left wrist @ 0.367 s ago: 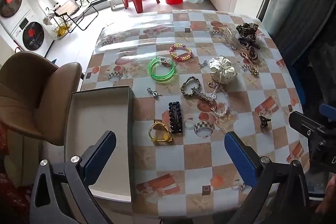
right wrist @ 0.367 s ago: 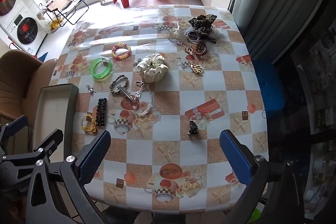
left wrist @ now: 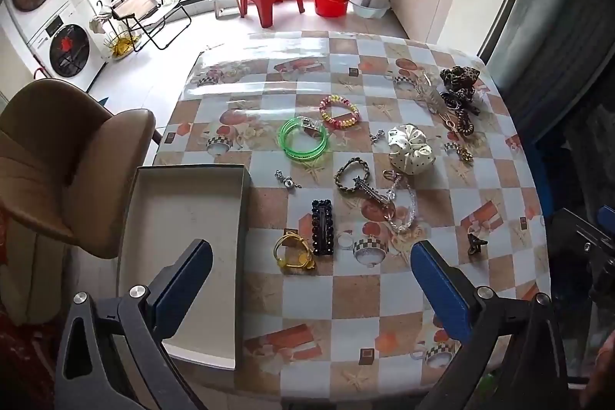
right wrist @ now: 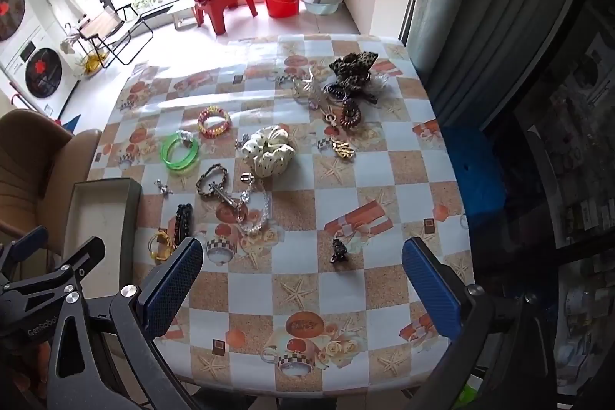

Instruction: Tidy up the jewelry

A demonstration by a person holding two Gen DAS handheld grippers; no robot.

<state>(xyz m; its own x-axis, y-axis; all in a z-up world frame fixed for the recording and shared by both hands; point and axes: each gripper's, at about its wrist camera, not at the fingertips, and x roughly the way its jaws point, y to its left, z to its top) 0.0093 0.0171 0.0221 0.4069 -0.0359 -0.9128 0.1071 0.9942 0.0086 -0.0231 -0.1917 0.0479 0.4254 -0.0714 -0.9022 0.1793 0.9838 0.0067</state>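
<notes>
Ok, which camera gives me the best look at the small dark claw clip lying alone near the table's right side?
The right wrist view: the small dark claw clip sits near centre, unobstructed, between the open right gripper's fingers. The left wrist view shows it smaller, off to the right near the frame's distorted edge.

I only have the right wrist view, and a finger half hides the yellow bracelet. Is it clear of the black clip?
Observer: No. The left wrist view shows the yellow bracelet right against the black clip, at its near end.
Operator: Anything in the box yet?
Observer: Nothing. The box is bare inside.
Operator: And the left jaws?
Observer: The left gripper is open, jaws wide apart, holding nothing.
</notes>
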